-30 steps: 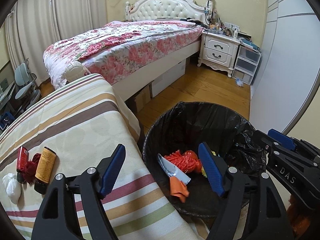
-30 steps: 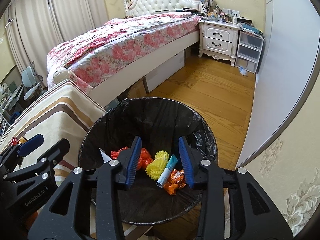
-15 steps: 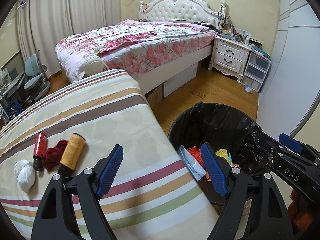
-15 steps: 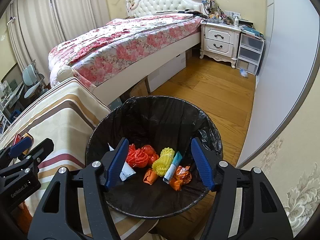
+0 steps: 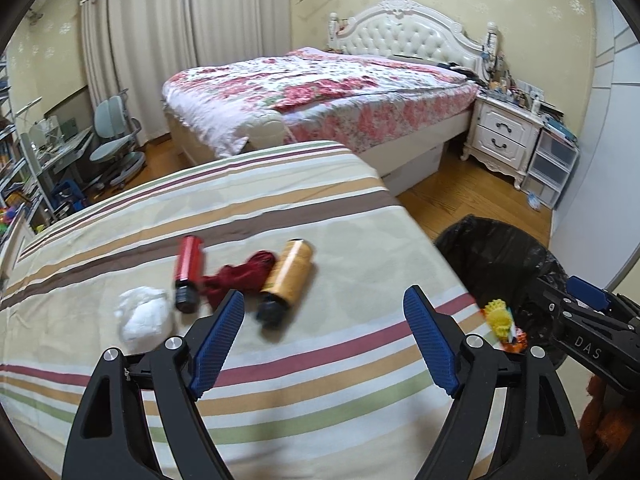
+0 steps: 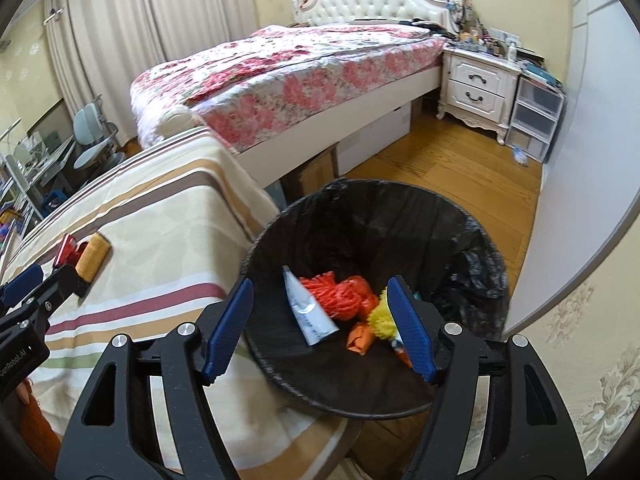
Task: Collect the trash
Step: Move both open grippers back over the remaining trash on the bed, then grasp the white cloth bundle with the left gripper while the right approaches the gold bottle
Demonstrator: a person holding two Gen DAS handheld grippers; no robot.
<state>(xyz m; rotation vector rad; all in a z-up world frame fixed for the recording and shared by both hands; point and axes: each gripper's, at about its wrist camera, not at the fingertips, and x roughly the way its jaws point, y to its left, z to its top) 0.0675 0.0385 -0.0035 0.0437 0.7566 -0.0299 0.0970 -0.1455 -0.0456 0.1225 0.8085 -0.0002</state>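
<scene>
I am holding my left gripper [image 5: 324, 340] open and empty over the striped cloth [image 5: 320, 380], since four pieces wait at eleven o'clock: one white wad [image 5: 144, 316], one red tube [image 5: 188, 272], one dark red tangle [image 5: 240, 276], one amber spool [image 5: 288, 276]. My right gripper [image 6: 320, 324], jaws just widened, is hanging empty above the black-lined bin [image 6: 472, 236].

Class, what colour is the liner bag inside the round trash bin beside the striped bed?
Black; the glossy plastic liner bag shows best in the right wrist view.
</scene>
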